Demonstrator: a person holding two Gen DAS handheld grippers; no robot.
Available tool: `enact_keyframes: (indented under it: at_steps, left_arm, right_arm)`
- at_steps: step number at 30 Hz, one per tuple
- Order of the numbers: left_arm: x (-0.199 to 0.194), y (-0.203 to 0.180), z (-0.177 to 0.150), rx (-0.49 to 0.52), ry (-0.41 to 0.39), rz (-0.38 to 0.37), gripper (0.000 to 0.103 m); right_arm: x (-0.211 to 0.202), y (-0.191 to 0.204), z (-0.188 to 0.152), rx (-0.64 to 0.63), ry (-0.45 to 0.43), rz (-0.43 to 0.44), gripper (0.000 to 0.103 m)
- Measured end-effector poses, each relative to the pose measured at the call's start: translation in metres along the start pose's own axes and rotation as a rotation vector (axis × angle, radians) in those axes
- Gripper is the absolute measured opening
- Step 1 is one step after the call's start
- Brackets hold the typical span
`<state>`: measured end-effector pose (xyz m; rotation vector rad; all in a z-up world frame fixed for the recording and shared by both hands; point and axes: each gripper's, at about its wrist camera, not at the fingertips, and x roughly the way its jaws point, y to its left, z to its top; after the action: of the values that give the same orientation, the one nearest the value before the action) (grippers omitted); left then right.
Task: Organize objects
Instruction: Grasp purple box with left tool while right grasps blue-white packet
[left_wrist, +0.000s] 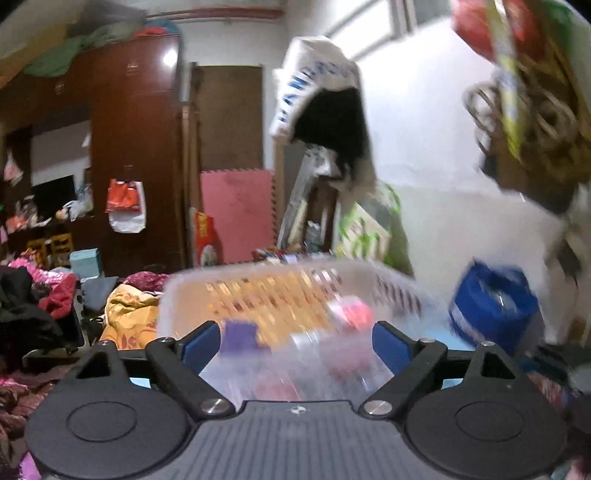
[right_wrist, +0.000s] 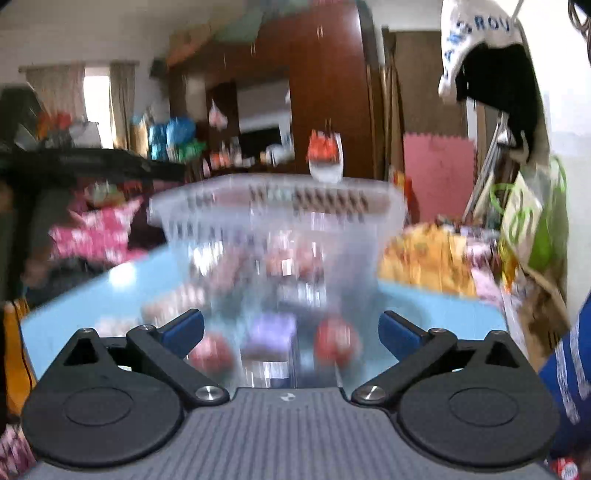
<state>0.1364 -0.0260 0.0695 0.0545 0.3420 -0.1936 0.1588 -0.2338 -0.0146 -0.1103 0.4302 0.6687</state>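
Observation:
Both views are blurred. A clear plastic basket with slotted walls sits on a light blue table. Small items show through it: a purple box, a red-capped thing and two red round things. My left gripper stands open at the basket's near side, its blue pads wide apart and pressing on nothing. My right gripper is also open, just short of the basket, the purple box in line with its gap.
A blue object with white print is close on the right. Piled clothes ring the table. A dark wardrobe, a pink foam mat and a hanging white bag stand behind.

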Motion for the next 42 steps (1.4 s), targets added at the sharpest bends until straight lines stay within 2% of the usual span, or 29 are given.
enact_keyframes:
  at_steps: [5, 7, 8, 9, 11, 16, 21, 24, 25, 27, 31, 37, 40, 42]
  left_arm:
    - [0.004, -0.024, -0.02, 0.054, 0.022, -0.063, 0.092]
    - [0.012, -0.033, -0.024, 0.082, 0.045, -0.066, 0.092]
    - [0.019, -0.036, -0.026, 0.092, 0.058, -0.055, 0.092]
    - [0.024, -0.039, -0.028, 0.1, 0.07, -0.05, 0.092]
    - [0.034, -0.044, -0.032, 0.112, 0.098, -0.056, 0.092]
    - [0.059, -0.064, -0.037, 0.167, 0.189, -0.062, 0.092]
    - [0.086, -0.09, -0.044, 0.27, 0.275, -0.028, 0.092]
    - [0.098, -0.1, -0.048, 0.307, 0.312, -0.029, 0.082]
    - [0.1, -0.103, -0.05, 0.316, 0.319, -0.017, 0.068]
    - [0.098, -0.103, -0.052, 0.316, 0.317, -0.018, 0.049]
    - [0.081, -0.092, -0.051, 0.253, 0.258, -0.059, 0.049]
    - [0.036, -0.064, -0.042, 0.129, 0.106, -0.12, 0.049]
    - [0.006, -0.046, -0.041, 0.076, 0.019, -0.117, 0.049]
    - [-0.014, -0.032, -0.037, 0.042, -0.029, -0.112, 0.049]
  right_arm:
    - [0.024, -0.011, -0.002, 0.041, 0.085, 0.021, 0.101]
    - [0.033, -0.014, -0.006, 0.047, 0.118, 0.05, 0.096]
    - [0.035, -0.015, -0.007, 0.051, 0.119, 0.053, 0.087]
    - [0.035, -0.015, -0.01, 0.056, 0.114, 0.047, 0.079]
    - [0.031, -0.024, -0.012, 0.079, 0.09, 0.025, 0.079]
    - [-0.001, -0.047, -0.018, 0.172, -0.041, -0.045, 0.079]
    - [-0.001, -0.052, -0.023, 0.198, -0.036, -0.094, 0.079]
    - [0.0, -0.05, -0.025, 0.202, -0.043, -0.101, 0.079]
    - [0.0, -0.049, -0.023, 0.2, -0.048, -0.11, 0.079]
    - [0.0, -0.049, -0.023, 0.2, -0.046, -0.112, 0.079]
    - [0.0, -0.049, -0.022, 0.193, -0.04, -0.115, 0.079]
    - [-0.002, -0.045, -0.024, 0.175, -0.057, -0.141, 0.079]
    - [-0.01, -0.042, -0.024, 0.162, -0.105, -0.155, 0.079]
    - [-0.019, -0.036, -0.019, 0.162, -0.148, -0.128, 0.079]
